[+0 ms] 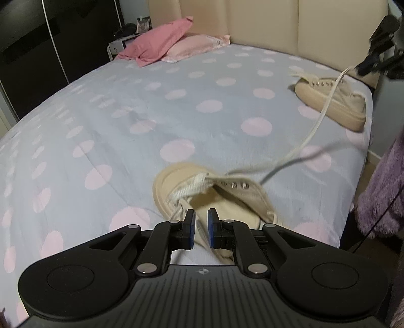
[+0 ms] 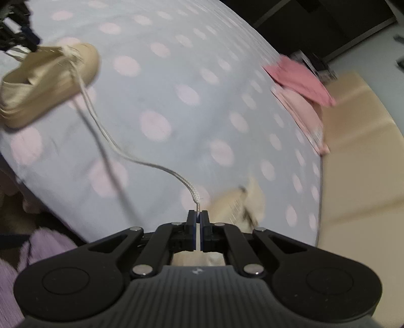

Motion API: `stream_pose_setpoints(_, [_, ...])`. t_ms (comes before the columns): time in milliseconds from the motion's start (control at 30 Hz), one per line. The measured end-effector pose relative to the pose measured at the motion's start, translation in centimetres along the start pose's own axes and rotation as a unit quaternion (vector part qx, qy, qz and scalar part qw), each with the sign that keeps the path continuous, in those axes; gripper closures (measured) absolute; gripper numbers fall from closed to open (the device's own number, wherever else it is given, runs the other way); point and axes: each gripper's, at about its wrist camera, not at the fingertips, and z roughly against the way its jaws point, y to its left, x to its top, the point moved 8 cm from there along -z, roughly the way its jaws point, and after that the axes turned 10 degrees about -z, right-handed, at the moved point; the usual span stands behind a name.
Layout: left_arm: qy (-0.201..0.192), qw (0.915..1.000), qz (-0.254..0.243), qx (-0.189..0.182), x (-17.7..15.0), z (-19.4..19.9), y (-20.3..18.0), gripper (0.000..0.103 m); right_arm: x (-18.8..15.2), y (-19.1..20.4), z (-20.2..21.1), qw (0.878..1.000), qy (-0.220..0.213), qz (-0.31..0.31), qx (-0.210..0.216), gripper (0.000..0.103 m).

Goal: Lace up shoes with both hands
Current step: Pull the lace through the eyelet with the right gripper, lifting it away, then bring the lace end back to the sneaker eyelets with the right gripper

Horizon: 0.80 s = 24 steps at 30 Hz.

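A beige canvas shoe (image 1: pixel 242 194) lies on the bed right in front of my left gripper (image 1: pixel 201 227). The jaws stand a narrow gap apart over the shoe's opening, with beige fabric showing through the gap. Whether the pads press on anything I cannot tell. A white shoelace (image 1: pixel 318 121) runs from the shoe's eyelets up to my right gripper (image 1: pixel 363 66) at the far right. In the right wrist view the right gripper (image 2: pixel 198 219) is shut on the shoelace (image 2: pixel 141 161) near its tip. That lace leads to the shoe (image 2: pixel 50 80) beside the left gripper (image 2: pixel 15 32).
A second beige shoe (image 1: pixel 328 98) lies near the bed's right edge, blurred just past the right gripper (image 2: pixel 237 201). The grey-blue sheet (image 1: pixel 151 113) has pink dots. Pink pillows (image 1: pixel 161 40) lie by a beige headboard (image 1: pixel 265 22). A purple fuzzy sleeve (image 1: pixel 381 196) is at the right.
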Motion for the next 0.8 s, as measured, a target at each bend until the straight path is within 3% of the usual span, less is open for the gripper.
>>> stream_pose_setpoints(200, [0.004, 1.0000, -0.004, 0.001, 0.5, -0.2, 0.2, 0.095, 5.5, 6.7, -0.3, 0.995, -0.058, 0.049, 0.070, 0.100])
stream_pose_setpoints(433, [0.018, 0.9998, -0.003, -0.005, 0.7, -0.5, 0.7, 0.095, 11.2, 14.2, -1.5, 0.977, -0.110, 0.110, 0.144, 0.100])
stream_pose_setpoints(633, [0.024, 0.9996, 0.009, -0.012, 0.8, -0.8, 1.5, 0.095, 14.5, 19.7, -3.2, 0.957, -0.123, 0.173, 0.199, 0.100])
stream_pose_setpoints(800, [0.036, 0.9990, 0.021, -0.017, 0.4, -1.6, 2.1, 0.095, 16.4, 21.8, -3.8, 0.947, -0.133, 0.175, 0.235, 0.100])
